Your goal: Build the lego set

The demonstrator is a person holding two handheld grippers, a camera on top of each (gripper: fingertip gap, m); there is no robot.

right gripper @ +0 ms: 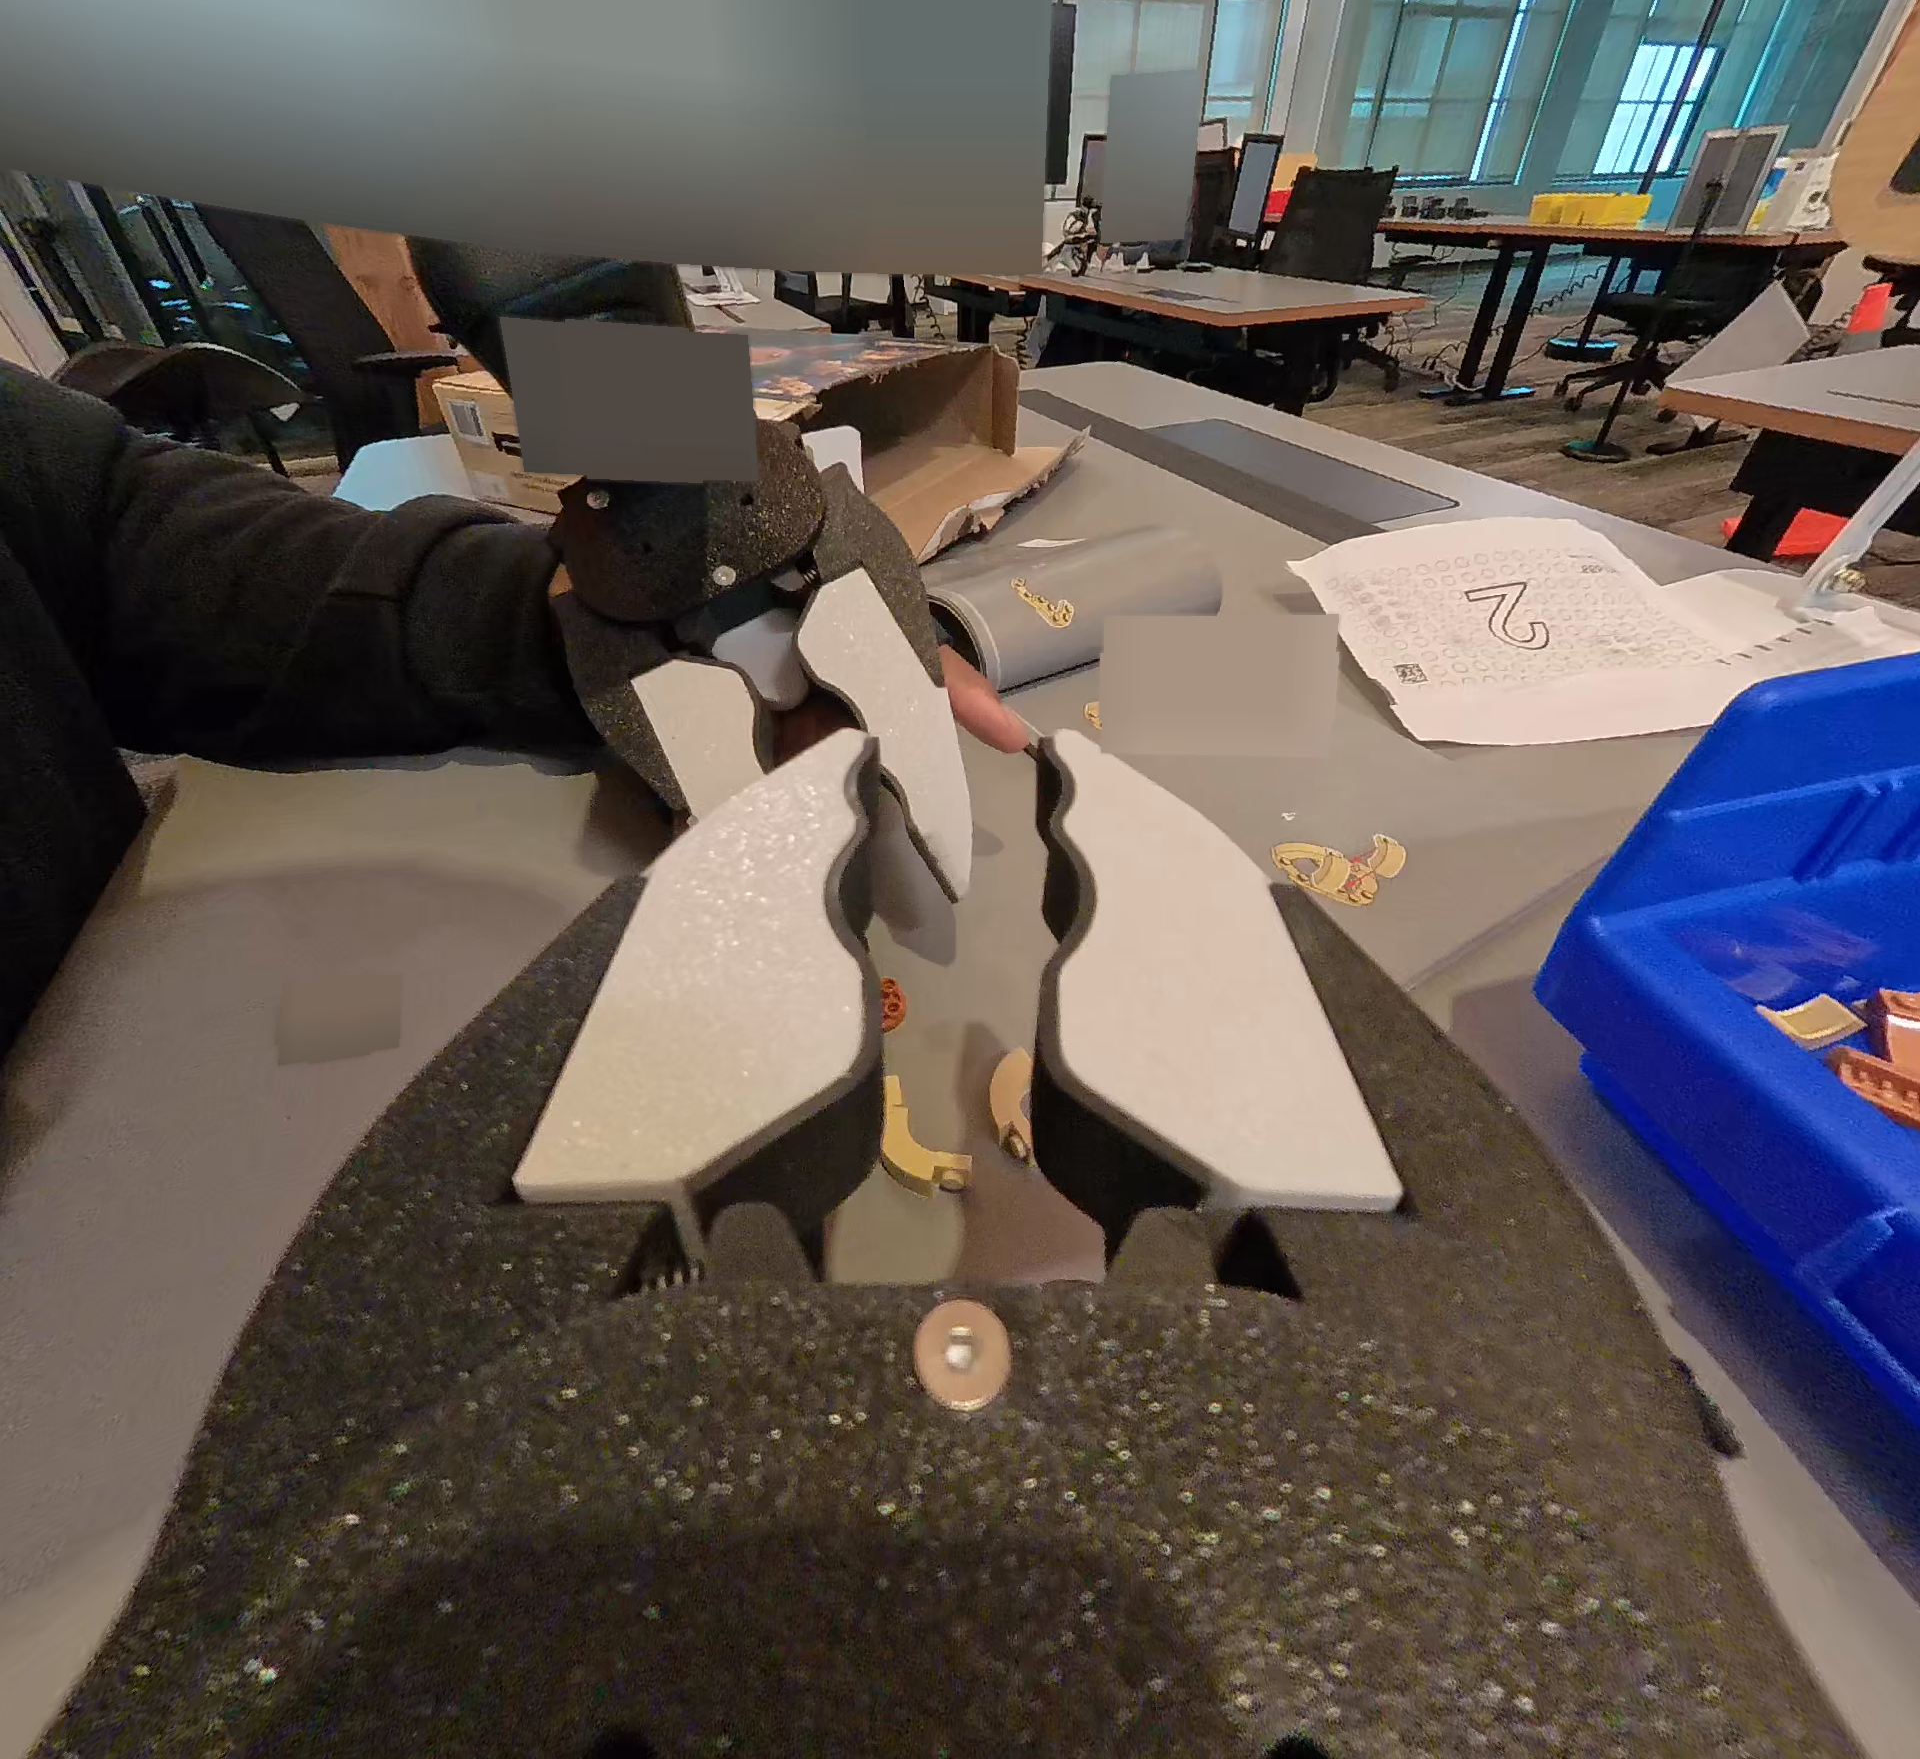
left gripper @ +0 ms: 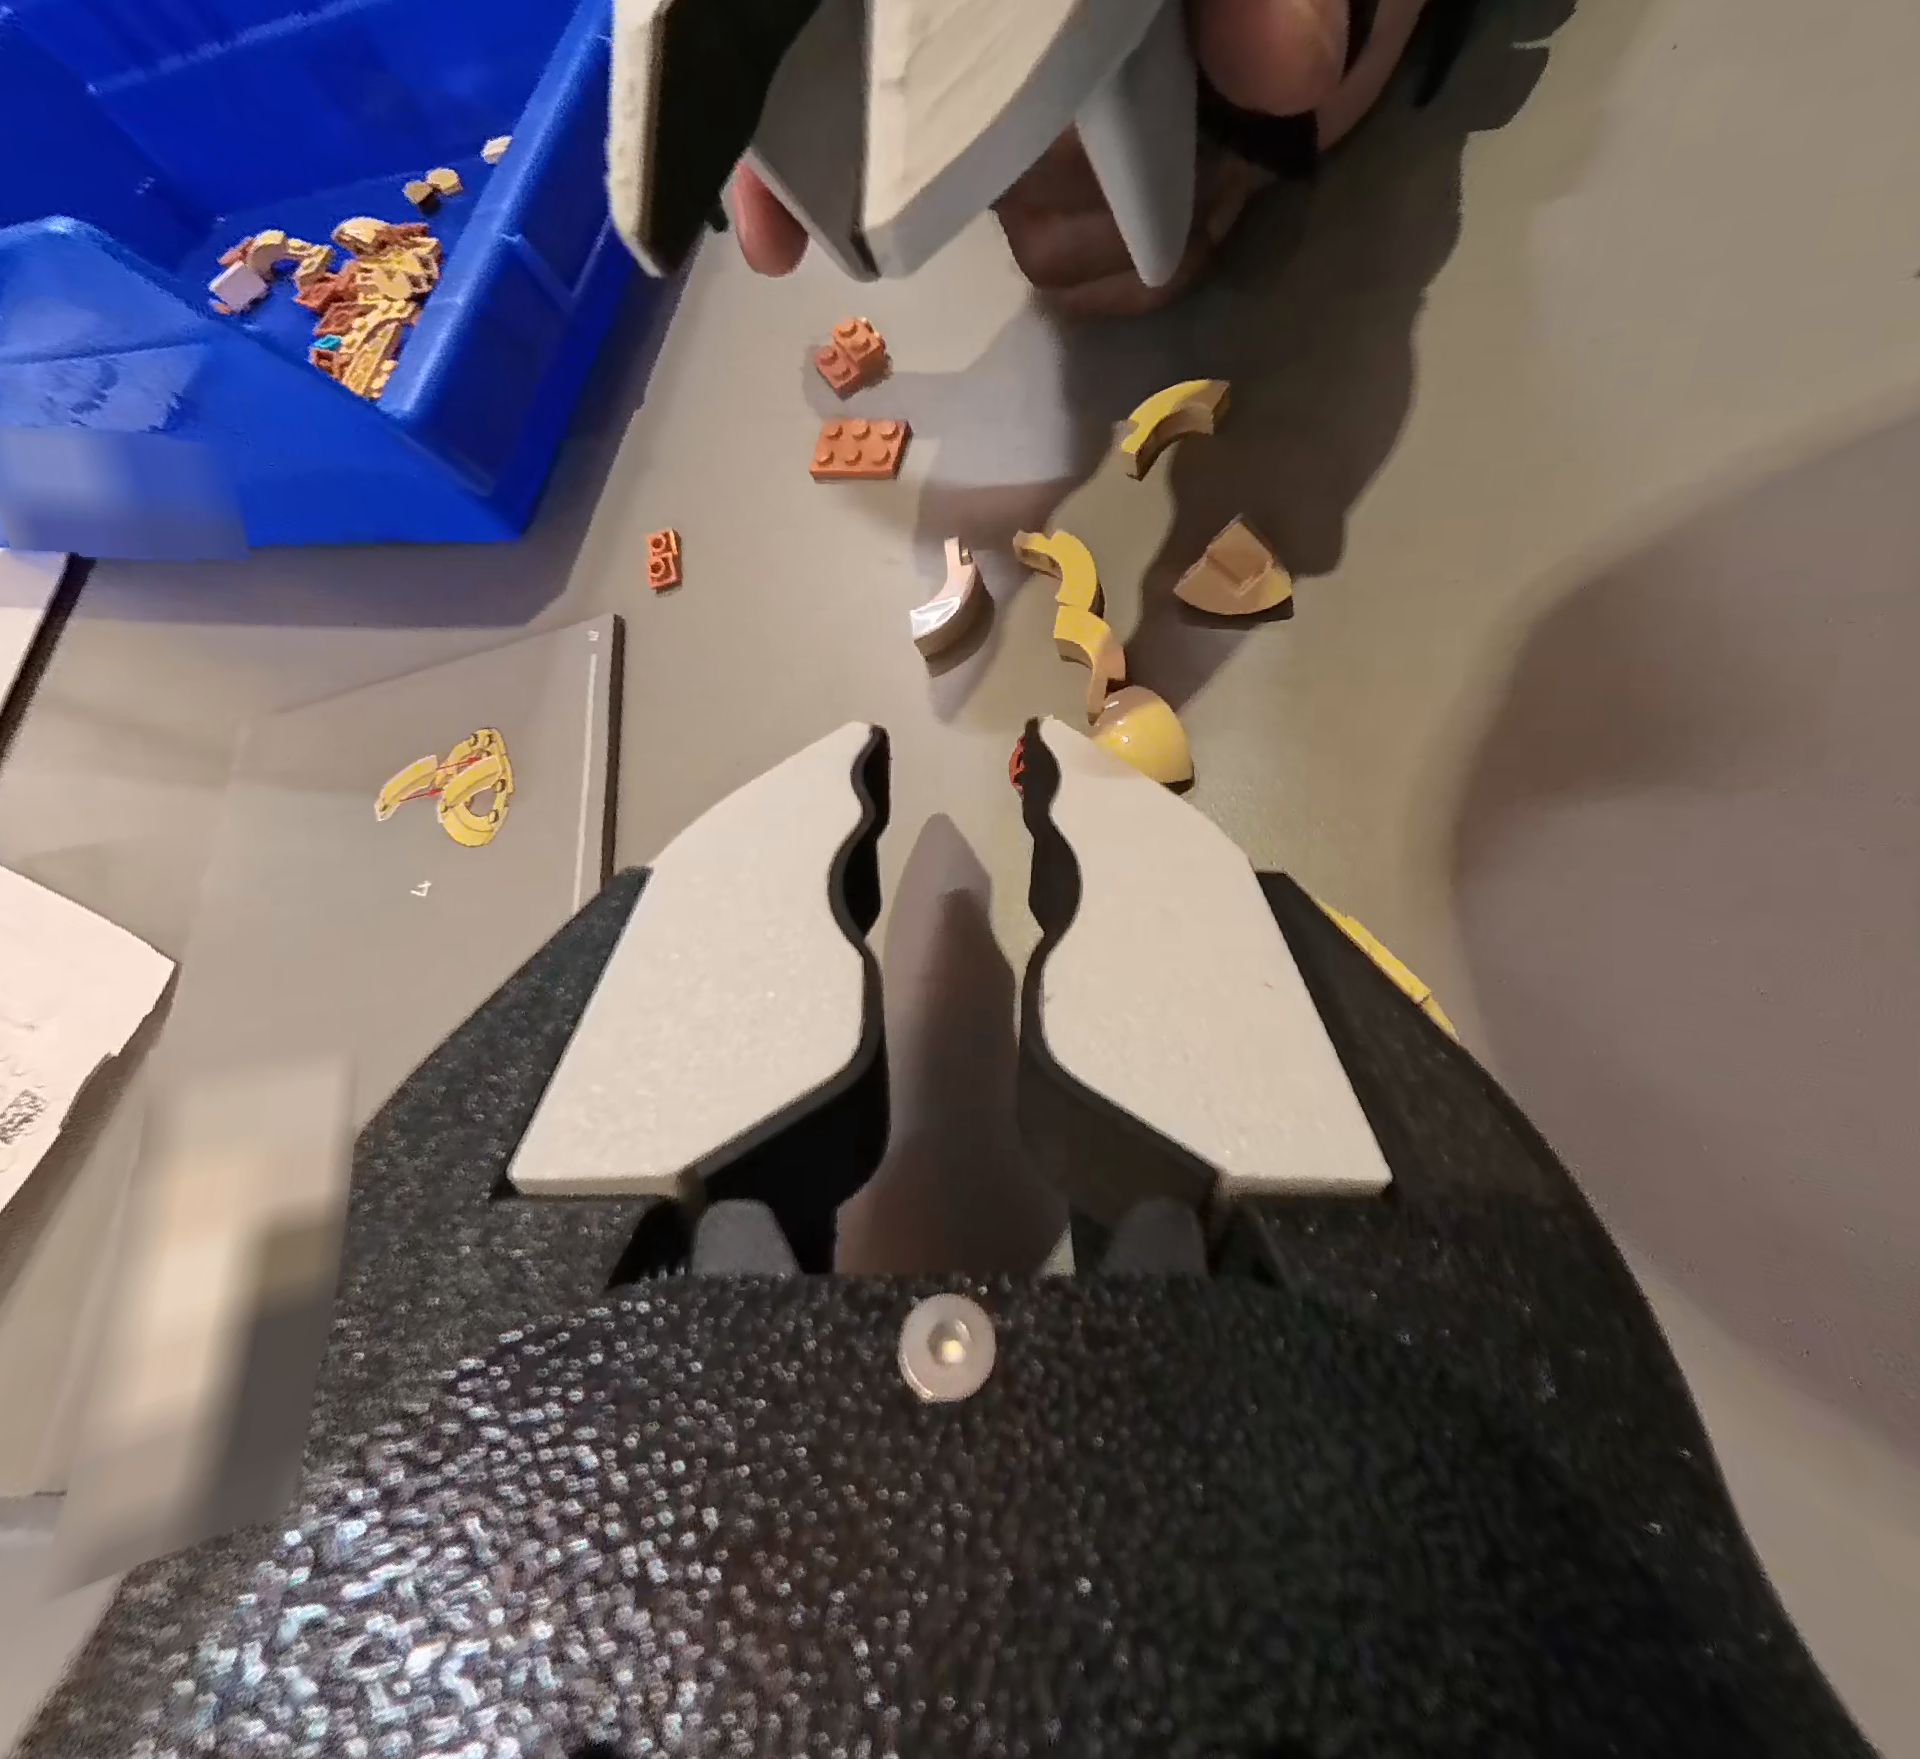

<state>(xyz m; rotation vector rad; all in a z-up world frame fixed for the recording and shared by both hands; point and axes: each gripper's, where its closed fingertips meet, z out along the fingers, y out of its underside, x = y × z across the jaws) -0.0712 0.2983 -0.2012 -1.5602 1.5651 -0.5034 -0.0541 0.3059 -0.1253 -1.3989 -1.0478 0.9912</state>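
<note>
- Our left gripper (left gripper: 956, 753) hovers low with a narrow gap, holding nothing.
- Just ahead lie the curved tan pieces (left gripper: 1075, 608) on the bare tabletop (left gripper: 1558, 670), long axes running away from us.
- Our right gripper (right gripper: 956, 774), likewise narrowly parted and empty, hangs above from the far side.
- We judge the left nearer; more pieces wait in the blue bin (left gripper: 499, 421).

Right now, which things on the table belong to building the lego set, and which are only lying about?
For the job:
- loose lego pieces on the table
- blue bin holding more pieces
- open instruction booklet
- left gripper and right gripper, fingers apart, nothing held

Lying about:
- torn cardboard box
- printed paper sheet
</note>
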